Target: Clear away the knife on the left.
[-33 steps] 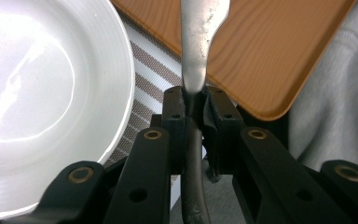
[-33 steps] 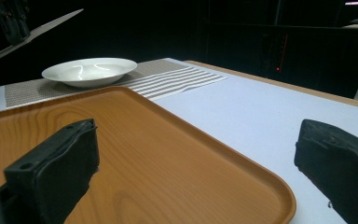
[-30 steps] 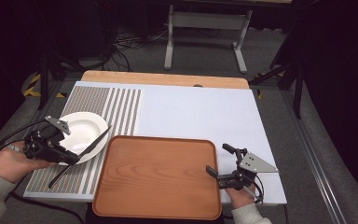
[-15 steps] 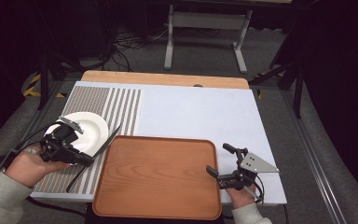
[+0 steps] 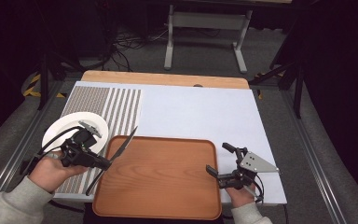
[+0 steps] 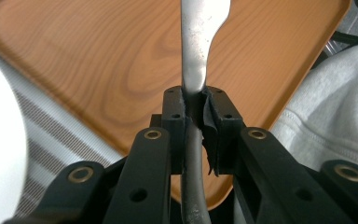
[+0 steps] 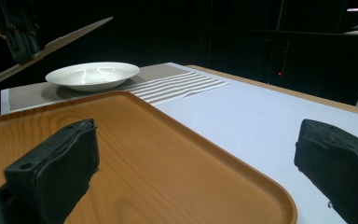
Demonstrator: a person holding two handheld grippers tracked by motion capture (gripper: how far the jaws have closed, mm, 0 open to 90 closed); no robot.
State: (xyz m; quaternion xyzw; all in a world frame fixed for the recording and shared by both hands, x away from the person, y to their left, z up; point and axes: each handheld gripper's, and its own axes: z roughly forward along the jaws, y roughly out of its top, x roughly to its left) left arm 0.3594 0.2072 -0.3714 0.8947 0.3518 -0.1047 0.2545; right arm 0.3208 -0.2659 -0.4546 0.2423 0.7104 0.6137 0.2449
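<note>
Item: knife (image 5: 114, 157), clamped mid-handle in the left claw (image 5: 103, 163); since a second ago it is carried from over the plate (image 5: 65, 127) toward 3 o'clock, blade tip now over the tray (image 5: 168, 186) edge. Placement on the tray is judged likely. Right claw (image 5: 223, 164): apart, idle on the tabletop (image 5: 200, 112).

My tray (image 5: 163, 179) looks like smooth wood with a soft sheen, its grain plain in the left gripper view. The knife (image 6: 198, 42) I grip is dull scuffed metal. My jaws are matt black plastic with brass-coloured rivets. The plate (image 7: 93, 74), upper left of the right gripper view, is glossy white. The mat (image 5: 116, 105) looks woven, the sleeve (image 6: 335, 107) soft grey knit.
</note>
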